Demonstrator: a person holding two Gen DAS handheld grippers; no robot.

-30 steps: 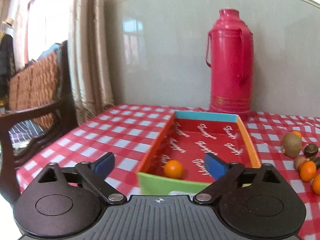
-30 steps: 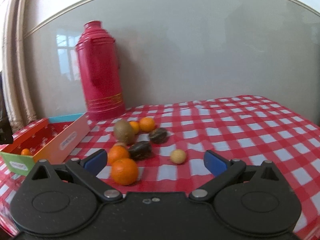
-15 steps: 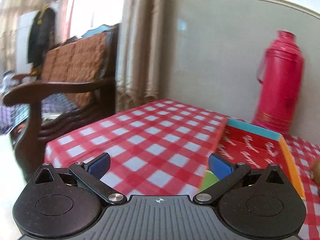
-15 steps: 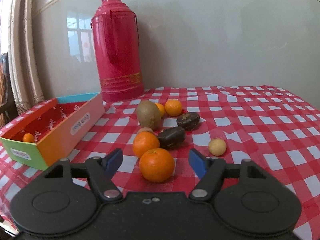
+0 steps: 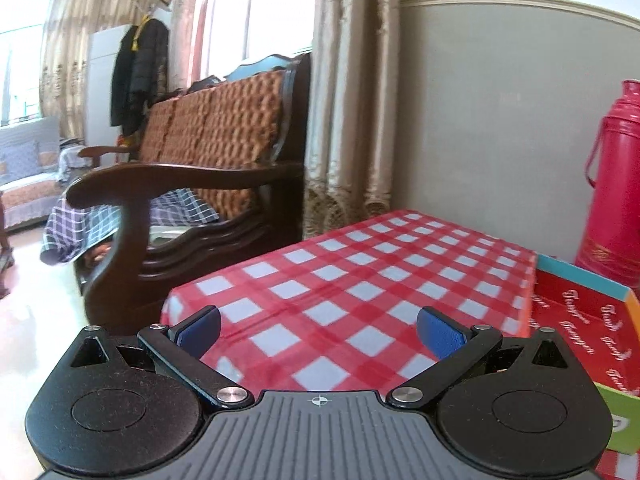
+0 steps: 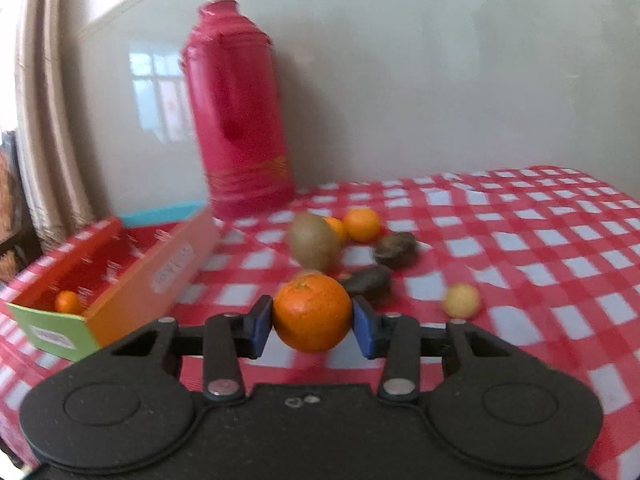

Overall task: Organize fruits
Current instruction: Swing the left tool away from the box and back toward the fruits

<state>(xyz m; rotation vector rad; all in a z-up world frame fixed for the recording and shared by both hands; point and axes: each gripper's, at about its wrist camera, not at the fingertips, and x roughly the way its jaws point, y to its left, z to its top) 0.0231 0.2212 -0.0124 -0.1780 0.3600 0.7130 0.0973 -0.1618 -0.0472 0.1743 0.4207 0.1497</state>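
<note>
While my right gripper [image 6: 312,322] is closing on a round orange [image 6: 312,312], the colourful cardboard box [image 6: 132,276] holds just one small orange [image 6: 68,302]; left gripper [image 5: 318,330] gapes empty, so lots of fruit left.

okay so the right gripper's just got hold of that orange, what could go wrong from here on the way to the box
The right gripper jaws are closing on the round orange at its sides only, so it might roll out when lifted. A second orange sits hidden right behind it and may get nudged. The box wall is raised, so a low carry could clip it.
</note>
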